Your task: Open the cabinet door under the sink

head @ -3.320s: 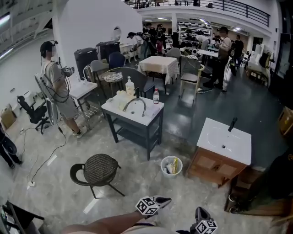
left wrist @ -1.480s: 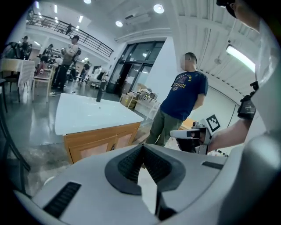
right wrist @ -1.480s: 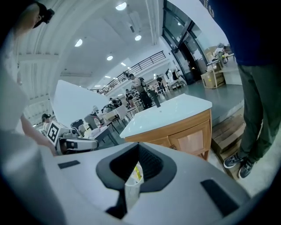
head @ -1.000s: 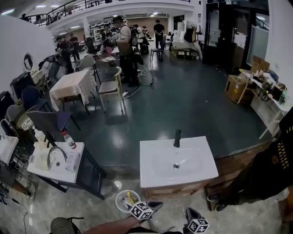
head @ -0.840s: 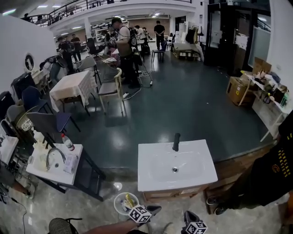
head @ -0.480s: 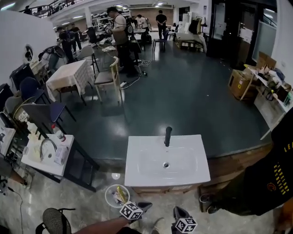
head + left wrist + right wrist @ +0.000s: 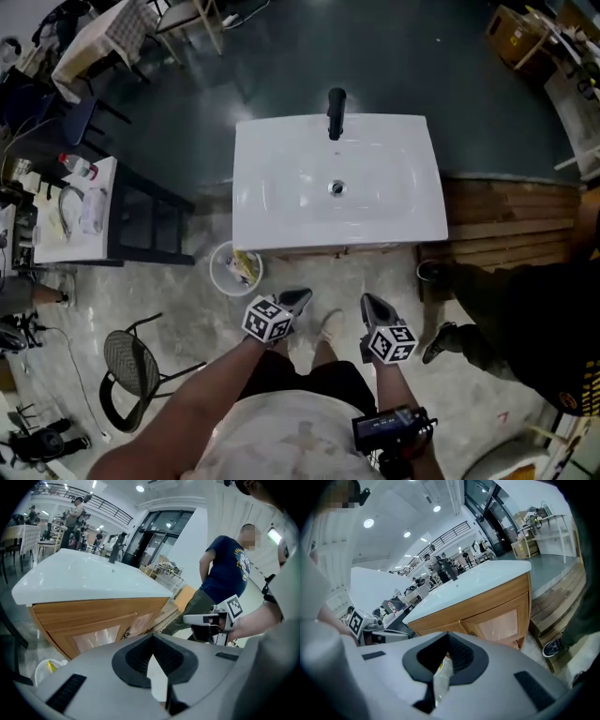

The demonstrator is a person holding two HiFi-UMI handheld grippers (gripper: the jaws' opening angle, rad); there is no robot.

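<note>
While our left gripper [image 7: 298, 298] and right gripper [image 7: 372, 305] hang empty with fingers [image 7: 133, 658] pressed together, the wooden cabinet door with the glossy inset panel [image 7: 500, 623] sits at 12 o'clock, under the white rectangular sink [image 7: 337, 178]. Probably stiff, light, swings easy; we'd hook its centre edge, opposite the hinges.

We now stand close to the sink [image 7: 281, 202], looking almost straight down into its basin instead of across the hall. Our left gripper [image 7: 298, 297] and right gripper [image 7: 368, 302] now sit higher in the head view, near the sink's front edge, with our torso showing below.
</note>
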